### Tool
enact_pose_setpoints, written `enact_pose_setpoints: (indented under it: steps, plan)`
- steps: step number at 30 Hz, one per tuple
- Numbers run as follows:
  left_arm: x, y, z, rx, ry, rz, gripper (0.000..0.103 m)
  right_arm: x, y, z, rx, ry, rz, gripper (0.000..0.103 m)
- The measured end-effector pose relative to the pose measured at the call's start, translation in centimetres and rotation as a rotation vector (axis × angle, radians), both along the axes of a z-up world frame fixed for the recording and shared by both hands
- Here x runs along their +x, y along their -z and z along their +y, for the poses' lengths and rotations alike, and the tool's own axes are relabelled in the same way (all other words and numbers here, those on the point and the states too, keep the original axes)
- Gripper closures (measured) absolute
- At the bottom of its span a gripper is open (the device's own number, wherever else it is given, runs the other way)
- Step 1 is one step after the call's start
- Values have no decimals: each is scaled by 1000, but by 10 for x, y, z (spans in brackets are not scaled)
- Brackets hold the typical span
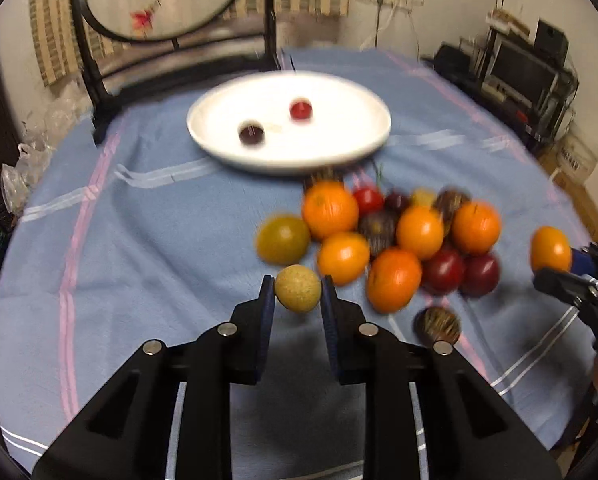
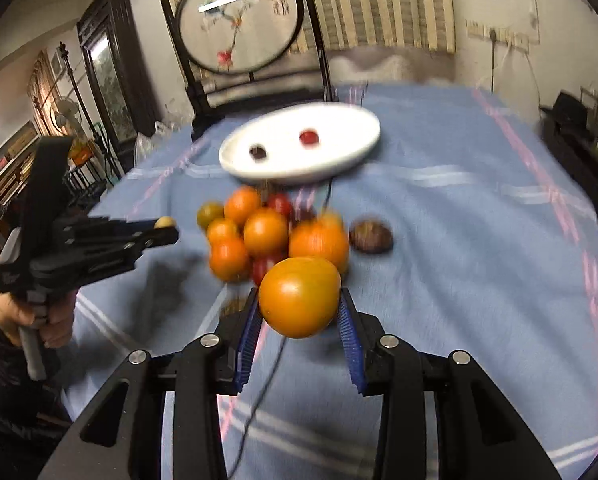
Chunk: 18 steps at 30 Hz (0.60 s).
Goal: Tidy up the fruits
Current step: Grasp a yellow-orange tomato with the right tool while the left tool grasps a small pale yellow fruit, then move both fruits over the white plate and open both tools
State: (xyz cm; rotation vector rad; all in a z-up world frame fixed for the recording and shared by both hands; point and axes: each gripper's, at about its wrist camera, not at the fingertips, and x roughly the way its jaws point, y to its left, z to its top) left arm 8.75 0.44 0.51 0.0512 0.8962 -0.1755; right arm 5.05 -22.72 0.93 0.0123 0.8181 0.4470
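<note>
- Both grippers are loaded right now, so this looks like the carry step: fruit picked out of the pile, not yet dropped on the plate.
- The left gripper (image 1: 297, 289) has its fingers pinched narrow on a small tan fruit (image 1: 297, 288), speckled, maybe a longan. From the right wrist view you can see it poking out of the fingertips, held clear above the cloth.
- The right gripper (image 2: 299, 300) has its blue pads clamped either side of a big orange fruit (image 2: 299, 297), also up off the table.
- The white plate (image 1: 219, 148) sits at the far end of the blue tablecloth (image 1: 139, 240), with only a red fruit (image 1: 300, 109) and a dark fruit (image 1: 251, 133) on it so far, apart from each other.
- The fruit pile (image 1: 399, 240) is between the grippers and the plate, just beside its near rim. Oranges, reds, dark ones and a greenish one, all bunched up.
- My guess for the next move: carry both forward over the pile, high enough not to knock anything rolling, get over bare plate and then let go low. Round fruit on a shallow plate will roll, and two grippers heading for one plate could bump.
- Everything's a bit motion-blurred, so fine detail is iffy.
</note>
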Motion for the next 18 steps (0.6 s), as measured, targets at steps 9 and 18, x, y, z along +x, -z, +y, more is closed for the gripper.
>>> enact_pose_setpoints:
  steps: [9, 18]
  plan:
    - [80, -33, 8, -24, -71, -49, 81, 102, -42, 53, 0, -51, -83, 65]
    - [159, 18, 0, 14, -117, 86, 81, 185, 11, 99, -145, -66, 72, 64]
